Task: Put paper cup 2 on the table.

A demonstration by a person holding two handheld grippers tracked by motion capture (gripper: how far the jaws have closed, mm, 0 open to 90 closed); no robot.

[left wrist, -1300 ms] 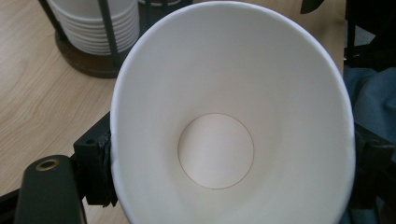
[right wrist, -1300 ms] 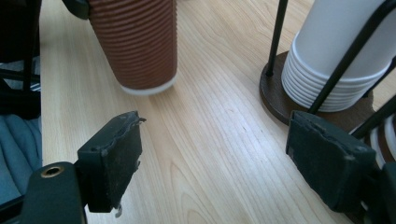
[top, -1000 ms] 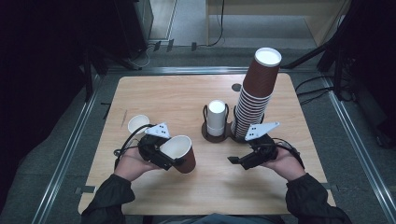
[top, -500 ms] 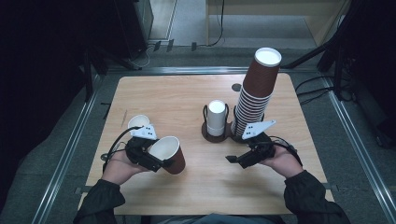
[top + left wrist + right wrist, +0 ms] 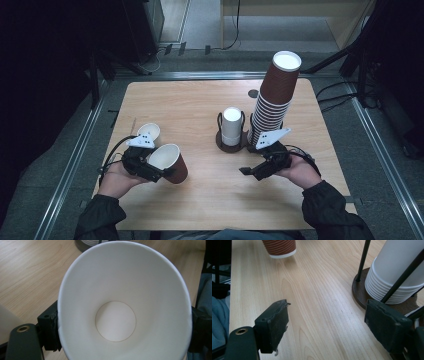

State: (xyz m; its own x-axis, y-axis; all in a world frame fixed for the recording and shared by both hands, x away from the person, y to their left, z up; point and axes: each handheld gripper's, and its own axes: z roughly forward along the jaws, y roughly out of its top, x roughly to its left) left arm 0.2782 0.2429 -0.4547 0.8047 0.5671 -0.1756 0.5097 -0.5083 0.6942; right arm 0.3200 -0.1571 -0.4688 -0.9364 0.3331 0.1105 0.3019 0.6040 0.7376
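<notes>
My left gripper [image 5: 158, 168] is shut on the rim of a brown paper cup [image 5: 172, 164] with a white inside, held tilted just above the table's front left. In the left gripper view the cup's mouth [image 5: 122, 305] faces the camera, squeezed oval between the two black jaws. My right gripper [image 5: 251, 170] stands open and holds nothing at the front right, pointing left. Its jaws [image 5: 327, 332] frame bare wood. The brown cup's ribbed wall [image 5: 279, 247] shows far ahead of them.
A tall leaning stack of brown cups [image 5: 274, 100] stands right of centre, with white cups [image 5: 231, 126] in a wire holder [image 5: 362, 293] beside it. A lone white cup [image 5: 149, 131] lies at the left, behind my left gripper. The wooden table [image 5: 200, 105] has metal rails around it.
My left hand has carried the brown cup to the left, away from the table's middle. The right hand has stayed where it was.
</notes>
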